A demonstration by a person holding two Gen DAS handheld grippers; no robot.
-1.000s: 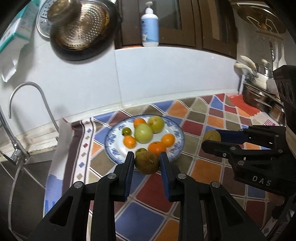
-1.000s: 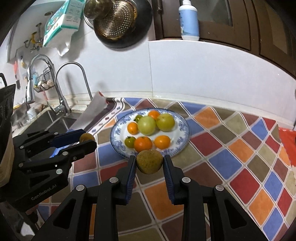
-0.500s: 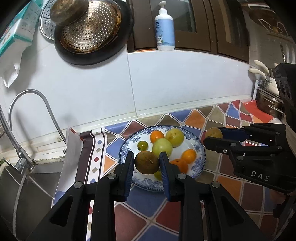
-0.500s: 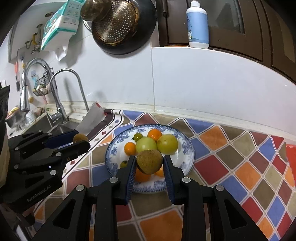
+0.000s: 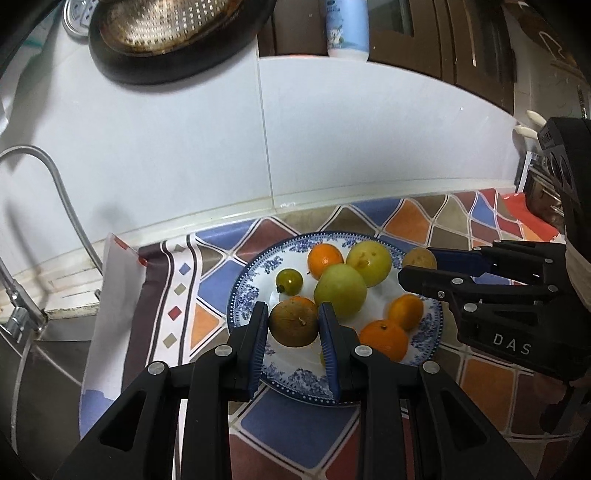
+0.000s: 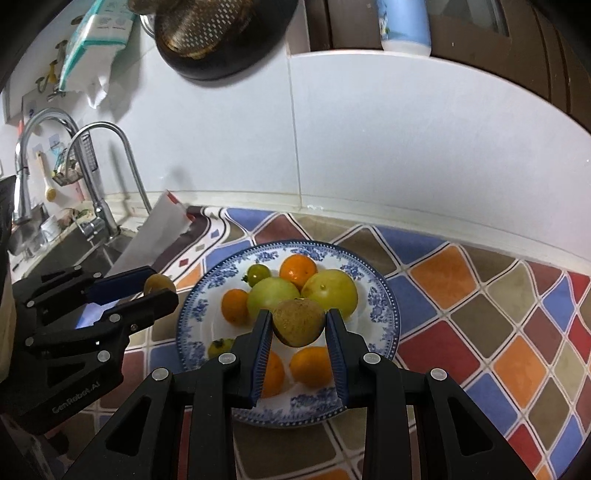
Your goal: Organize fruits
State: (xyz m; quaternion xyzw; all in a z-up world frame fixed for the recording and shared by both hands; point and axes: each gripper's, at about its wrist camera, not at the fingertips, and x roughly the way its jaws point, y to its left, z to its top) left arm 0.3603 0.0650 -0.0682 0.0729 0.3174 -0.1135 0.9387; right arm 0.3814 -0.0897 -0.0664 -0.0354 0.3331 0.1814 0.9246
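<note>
A blue-patterned white plate (image 5: 246, 295) (image 6: 384, 306) on the coloured tablecloth holds oranges (image 5: 325, 256), two large green-yellow fruits (image 5: 340, 291) (image 6: 330, 291) and small green tomatoes (image 5: 289, 280). My left gripper (image 5: 293, 325) is shut on a brown round fruit (image 5: 293, 323) and holds it over the plate's near left part. It also shows in the right wrist view (image 6: 159, 286). My right gripper (image 6: 298, 325) is shut on another brown fruit (image 6: 298, 322) above the plate's near side. It also shows in the left wrist view (image 5: 417, 266) at the plate's right rim.
A sink with chrome faucets (image 6: 92, 177) lies to the left, past the cloth's edge. A white tiled wall (image 5: 332, 140) stands behind the plate. A dark pan with a strainer (image 5: 166, 29) and a soap bottle (image 6: 404, 24) sit above. Cookware (image 5: 543, 192) stands far right.
Both grippers, each still holding its brown fruit, have moved forward from the near cloth until they are over the plate. The plate now looks closer and larger.
</note>
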